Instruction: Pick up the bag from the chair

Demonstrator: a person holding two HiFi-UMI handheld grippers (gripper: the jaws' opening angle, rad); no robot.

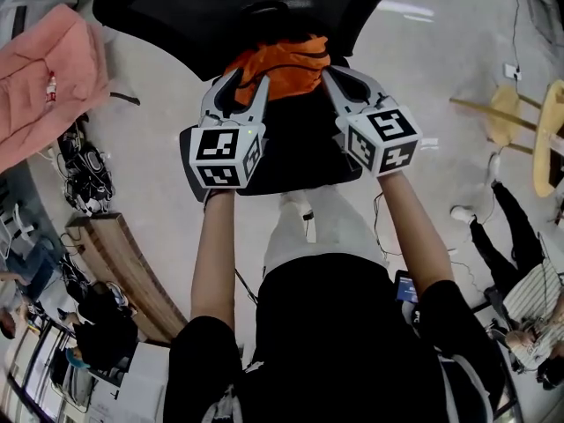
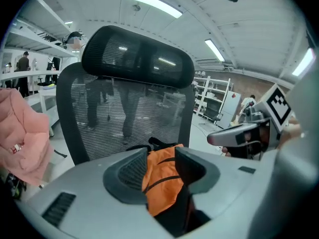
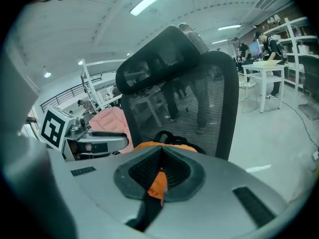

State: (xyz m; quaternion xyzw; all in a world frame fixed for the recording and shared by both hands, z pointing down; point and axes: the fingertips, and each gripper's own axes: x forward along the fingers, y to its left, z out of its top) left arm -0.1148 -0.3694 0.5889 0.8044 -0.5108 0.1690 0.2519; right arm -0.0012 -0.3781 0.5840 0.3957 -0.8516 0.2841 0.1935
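An orange bag (image 1: 284, 64) with black straps lies on the seat of a black mesh office chair (image 1: 291, 152). My left gripper (image 1: 249, 81) reaches to the bag's left edge. Its jaws stand open in the left gripper view, and the bag (image 2: 162, 176) shows in the gap between them, with no pad pressing on it. My right gripper (image 1: 330, 76) is at the bag's right edge. In the right gripper view its tips (image 3: 160, 154) meet, shut, and the bag (image 3: 158, 182) shows just beyond and below them.
A pink garment (image 1: 48, 69) hangs at the left of the chair. Cables and gear (image 1: 84, 179) and a wooden bench (image 1: 119, 267) lie on the floor at left. A wooden stool (image 1: 520, 117) and a seated person (image 1: 520, 271) are at right.
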